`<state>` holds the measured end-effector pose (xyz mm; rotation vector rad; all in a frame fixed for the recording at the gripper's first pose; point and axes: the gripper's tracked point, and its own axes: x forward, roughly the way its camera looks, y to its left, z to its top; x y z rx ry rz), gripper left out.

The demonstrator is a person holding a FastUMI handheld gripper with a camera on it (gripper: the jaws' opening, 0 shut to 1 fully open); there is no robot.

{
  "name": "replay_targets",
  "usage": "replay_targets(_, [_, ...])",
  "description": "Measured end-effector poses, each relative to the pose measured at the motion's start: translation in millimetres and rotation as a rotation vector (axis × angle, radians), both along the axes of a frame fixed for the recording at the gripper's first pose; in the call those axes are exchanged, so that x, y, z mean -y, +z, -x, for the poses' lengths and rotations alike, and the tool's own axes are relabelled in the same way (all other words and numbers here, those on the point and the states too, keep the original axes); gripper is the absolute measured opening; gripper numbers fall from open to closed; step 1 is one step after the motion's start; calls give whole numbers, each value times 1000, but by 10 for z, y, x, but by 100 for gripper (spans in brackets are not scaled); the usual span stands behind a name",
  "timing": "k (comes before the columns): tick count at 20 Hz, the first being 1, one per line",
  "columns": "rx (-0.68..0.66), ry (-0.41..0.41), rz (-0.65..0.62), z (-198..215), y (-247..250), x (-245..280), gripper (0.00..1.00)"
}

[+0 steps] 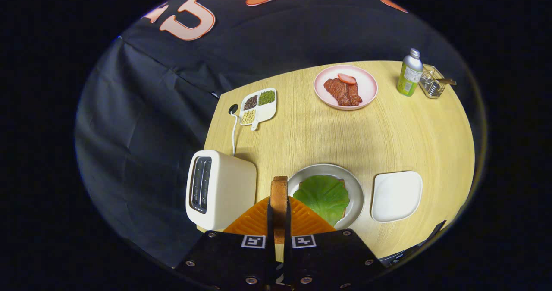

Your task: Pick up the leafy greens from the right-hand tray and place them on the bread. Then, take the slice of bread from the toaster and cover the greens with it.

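Clamped upright between the jaws of the gripper [279, 222], a slice of bread [279, 196] stands on edge, both fingers [269, 222] pressing its flat sides. Just beyond the jaws and slightly to their right sits a round metal plate [355, 187] with the leafy greens [323, 196] spread over a lower slice whose crust peeks out at the far rim. Left of the jaws stands the cream toaster [220, 189], its two slots facing up, a white cord running away toward the far edge of the pale wooden bench [388, 131]. To the right of the plate lies a white square tray [396, 195]. Well beyond are a divided dish of beans [258, 104], a pink plate of meat [346, 87], a bottle [409, 73] and a wire basket [431, 84].
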<state>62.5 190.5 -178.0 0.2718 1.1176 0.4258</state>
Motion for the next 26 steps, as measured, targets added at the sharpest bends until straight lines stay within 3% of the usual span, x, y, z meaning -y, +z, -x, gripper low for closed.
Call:
replay_targets(7, [-48, 41, -71, -88, -471, 87, 8])
replay_targets(16, [-97, 27, -67, -210, -911, 446, 8])
replay_targets(20, [-88, 22, 19, -277, -1136, 661, 21])
replay_targets(23, [-72, 31, 86, -284, -1196, 809, 46])
replay_targets(26, [-51, 23, 89, -312, -1108, 855, 65])
